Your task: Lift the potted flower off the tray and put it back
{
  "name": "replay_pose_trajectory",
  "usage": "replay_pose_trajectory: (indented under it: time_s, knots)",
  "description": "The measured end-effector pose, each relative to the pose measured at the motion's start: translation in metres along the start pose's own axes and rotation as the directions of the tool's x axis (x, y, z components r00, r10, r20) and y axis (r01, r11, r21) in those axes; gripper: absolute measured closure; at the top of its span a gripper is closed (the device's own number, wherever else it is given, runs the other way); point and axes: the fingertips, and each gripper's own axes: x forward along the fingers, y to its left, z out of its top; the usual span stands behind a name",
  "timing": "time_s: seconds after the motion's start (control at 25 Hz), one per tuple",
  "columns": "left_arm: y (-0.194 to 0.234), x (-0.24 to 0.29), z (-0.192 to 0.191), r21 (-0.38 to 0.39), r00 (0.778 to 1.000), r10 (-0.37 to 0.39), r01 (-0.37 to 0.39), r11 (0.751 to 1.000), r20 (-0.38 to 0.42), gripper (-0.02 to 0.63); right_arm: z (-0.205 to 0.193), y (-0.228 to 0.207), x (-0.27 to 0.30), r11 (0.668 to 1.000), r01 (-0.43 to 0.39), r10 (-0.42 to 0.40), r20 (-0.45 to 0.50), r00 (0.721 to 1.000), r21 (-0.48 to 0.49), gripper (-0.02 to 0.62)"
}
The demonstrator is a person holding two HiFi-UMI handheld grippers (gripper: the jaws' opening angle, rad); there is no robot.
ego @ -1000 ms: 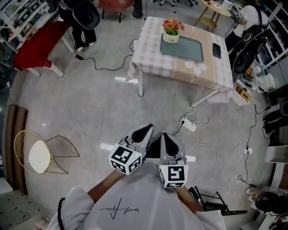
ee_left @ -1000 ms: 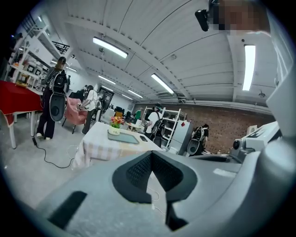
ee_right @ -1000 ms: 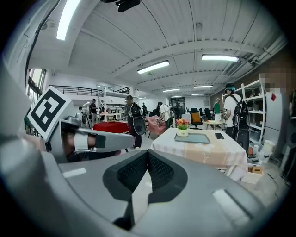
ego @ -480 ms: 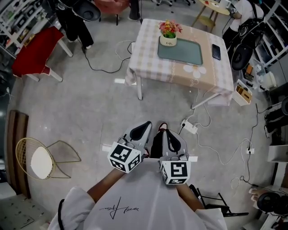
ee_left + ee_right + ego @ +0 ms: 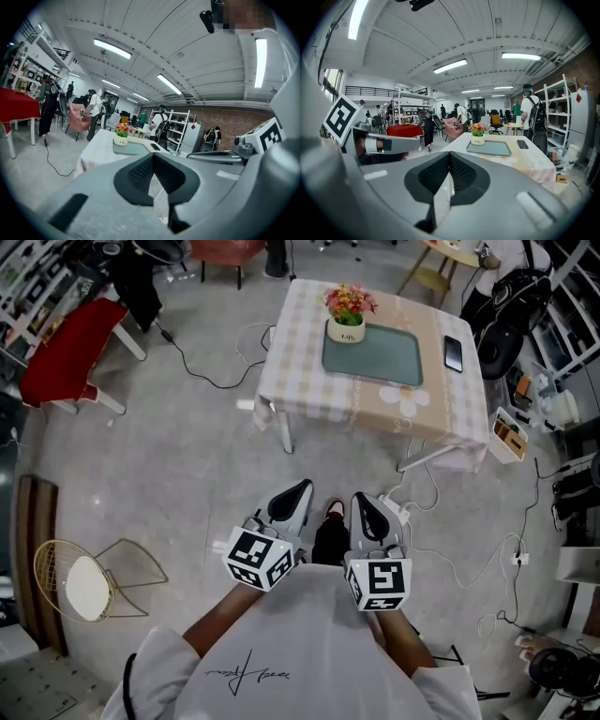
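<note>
potted flower (image 5: 348,317): small white pot with red, pink and yellow blooms and green leaves; upright
flower's place: on the tray's far left corner in the head view
tray (image 5: 380,357): flat grey-green rectangle with rounded corners, lying level on the table (image 5: 305,352) with the checked cloth

Nothing reads clearly; the label (image 5: 347,334) on the potted flower (image 5: 348,317) blurs.

Grey-green tray (image 5: 380,357), pink-and-red flower (image 5: 349,303) in white pot (image 5: 347,332) — pale pink-checked tablecloth (image 5: 295,362)
</note>
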Motion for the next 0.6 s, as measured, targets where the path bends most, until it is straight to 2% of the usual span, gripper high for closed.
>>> replay_pose_trajectory:
  time_s: [0.28,0.6]
  knots:
    - [0.026,0.063,0.022,0.002,0.999,0.036,-0.036,0.999,-0.014,0.606,0.020,-0.052,0.050,1.000,-0.024,0.024,-0.019,1.000,-0.009,0.592]
    - [0.041,0.131,0.034,0.006,0.997,0.079,-0.079,0.997,-0.026,0.606,0.023,-0.110,0.096,0.998,-0.062,0.062,-0.039,0.997,0.006,0.592]
